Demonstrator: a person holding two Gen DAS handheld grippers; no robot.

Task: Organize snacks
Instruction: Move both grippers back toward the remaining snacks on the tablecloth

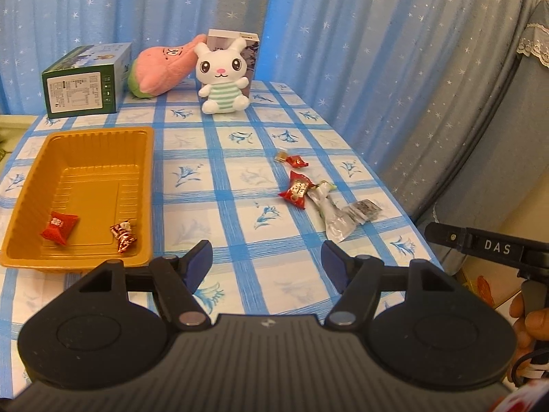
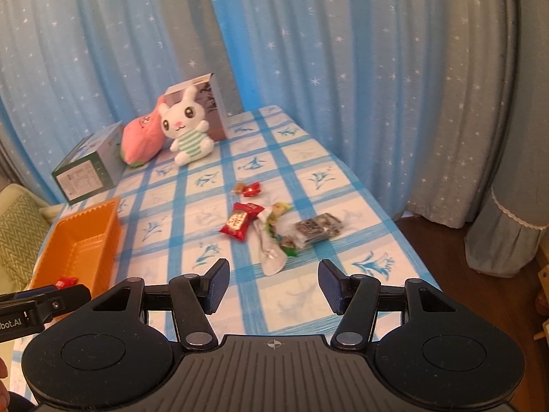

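Two sweets (image 1: pixel 60 228) lay in the tray (image 1: pixel 31 185), while the red packet (image 2: pixel 240 221), long axis toward the table's far edge, sat ahead of the right gripper (image 2: pixel 272 283), nearer than the left gripper (image 1: pixel 267 262), both jaws released and empty.

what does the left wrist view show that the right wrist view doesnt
Only the left wrist view: the tray floor holding two wrapped candies, and a hand. Only the right wrist view: a green-patterned cushion and wooden floor. Both: loose snacks, white bunny plush, green box, checked tablecloth.
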